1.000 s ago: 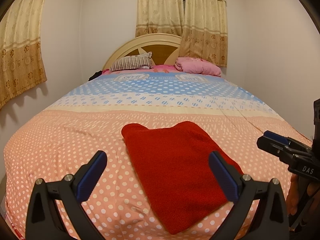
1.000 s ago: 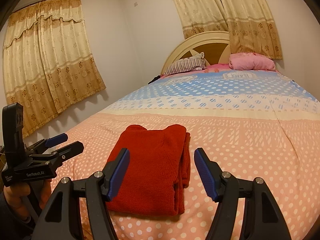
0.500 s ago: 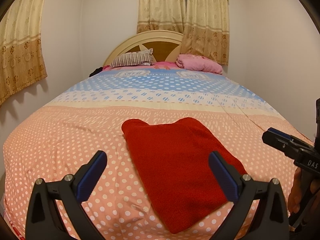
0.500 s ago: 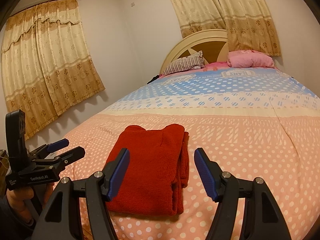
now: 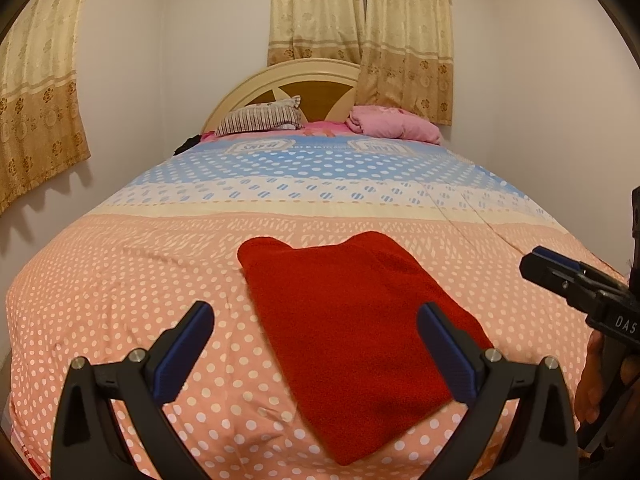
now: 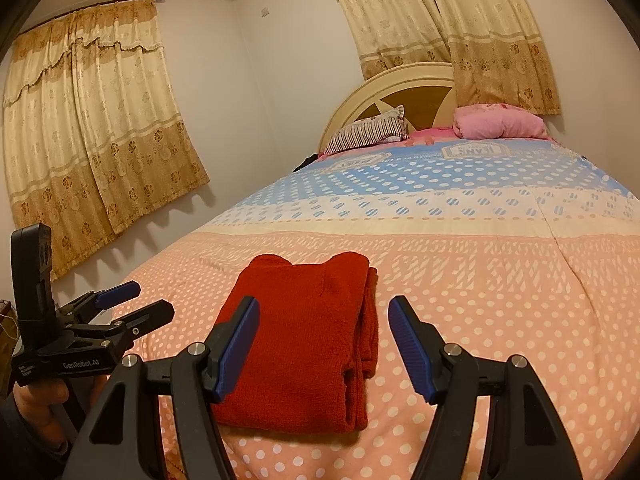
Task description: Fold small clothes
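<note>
A red garment point(image 5: 352, 332) lies folded into a thick rectangle on the peach dotted end of the bedspread point(image 5: 120, 300). In the right wrist view the red garment point(image 6: 312, 332) shows stacked layers along its right edge. My left gripper point(image 5: 314, 308) hovers just short of it, open and empty, with the cloth showing between its blue pads. My right gripper point(image 6: 323, 304) is also open and empty, its jaws framing the fold's near half. Each view catches the other tool at its edge: the right gripper point(image 5: 548, 268) and the left gripper point(image 6: 148, 300), each held in a hand.
A striped pillow point(image 5: 260, 118) and a pink bundle point(image 5: 394, 124) lie by the cream headboard point(image 5: 312, 70). A dark item point(image 5: 188, 144) sits at the bed's far left corner. Patterned curtains point(image 6: 92, 128) hang on the left wall and behind the headboard.
</note>
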The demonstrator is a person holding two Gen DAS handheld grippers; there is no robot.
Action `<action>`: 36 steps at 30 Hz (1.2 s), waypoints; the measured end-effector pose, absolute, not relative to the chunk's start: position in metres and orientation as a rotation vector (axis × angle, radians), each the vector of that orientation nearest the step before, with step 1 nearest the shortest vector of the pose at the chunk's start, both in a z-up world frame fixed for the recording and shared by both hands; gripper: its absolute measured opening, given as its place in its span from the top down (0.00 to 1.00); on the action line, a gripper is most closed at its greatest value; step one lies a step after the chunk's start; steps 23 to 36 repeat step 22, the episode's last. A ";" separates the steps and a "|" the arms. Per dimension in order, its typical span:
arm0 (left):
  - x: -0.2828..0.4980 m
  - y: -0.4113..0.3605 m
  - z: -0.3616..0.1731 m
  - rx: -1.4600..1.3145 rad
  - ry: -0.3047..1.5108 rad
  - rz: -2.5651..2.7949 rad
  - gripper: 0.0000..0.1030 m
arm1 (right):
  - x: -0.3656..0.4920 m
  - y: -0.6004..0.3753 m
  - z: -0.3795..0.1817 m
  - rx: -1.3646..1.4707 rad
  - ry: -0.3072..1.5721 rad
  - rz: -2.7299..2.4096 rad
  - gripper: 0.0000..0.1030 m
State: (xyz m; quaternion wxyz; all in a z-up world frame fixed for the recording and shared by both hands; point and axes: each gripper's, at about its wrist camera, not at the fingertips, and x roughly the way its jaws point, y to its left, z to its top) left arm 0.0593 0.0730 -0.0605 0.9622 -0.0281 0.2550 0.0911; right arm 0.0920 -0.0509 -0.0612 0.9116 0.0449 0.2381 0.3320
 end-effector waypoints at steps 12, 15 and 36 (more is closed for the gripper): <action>0.057 0.066 -0.054 -0.019 0.502 0.180 0.00 | 0.089 -0.048 -0.060 0.087 0.473 0.683 0.34; 0.056 0.064 -0.054 0.000 0.497 0.186 0.00 | 0.087 -0.047 -0.059 0.086 0.470 0.682 0.34; 0.059 0.065 -0.058 -0.003 0.512 0.157 0.00 | 0.084 -0.044 -0.059 0.077 0.469 0.684 0.34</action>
